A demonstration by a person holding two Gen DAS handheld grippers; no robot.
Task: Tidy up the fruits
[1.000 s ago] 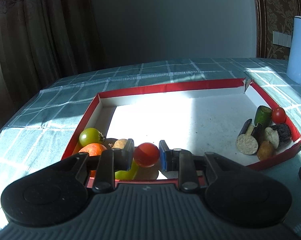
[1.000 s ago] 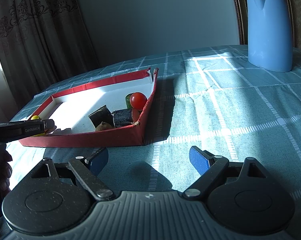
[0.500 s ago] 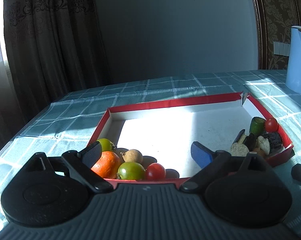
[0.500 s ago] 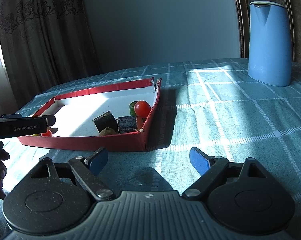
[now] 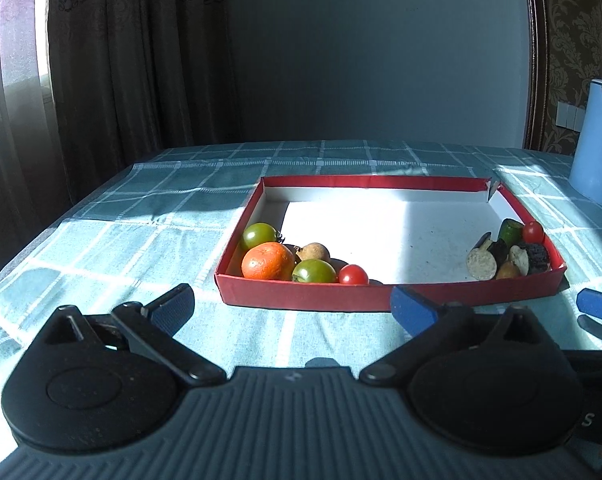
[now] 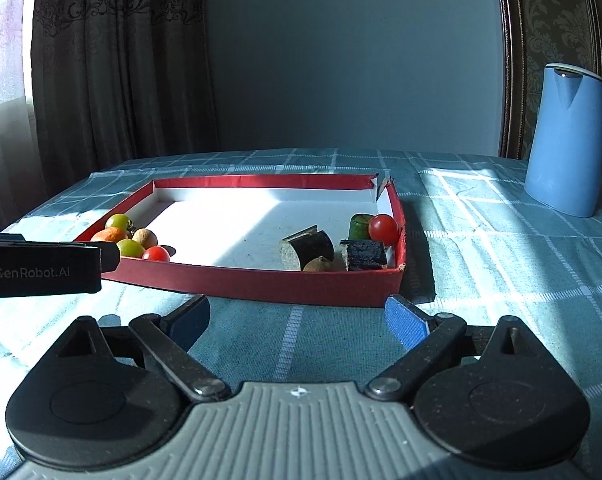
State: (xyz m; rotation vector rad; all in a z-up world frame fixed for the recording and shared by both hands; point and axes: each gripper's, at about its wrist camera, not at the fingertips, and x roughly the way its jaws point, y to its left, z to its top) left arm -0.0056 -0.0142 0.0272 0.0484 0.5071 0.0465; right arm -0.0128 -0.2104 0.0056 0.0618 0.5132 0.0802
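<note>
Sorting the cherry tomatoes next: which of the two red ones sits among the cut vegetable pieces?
The red cherry tomato at the tray's right edge, beside the green cucumber chunk. The other cherry tomato lies with the whole fruits.

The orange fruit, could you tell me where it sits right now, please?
In the left wrist view the orange fruit lies in the red tray's near-left corner, between two green tomatoes.

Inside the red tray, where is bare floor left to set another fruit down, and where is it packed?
The tray is bare across its middle and back, between the fruit cluster around the orange and small tomato at the near left and the dark cut pieces at the near right. Both near corners are crowded. Both claws, left and right, hang open over cloth.
</note>
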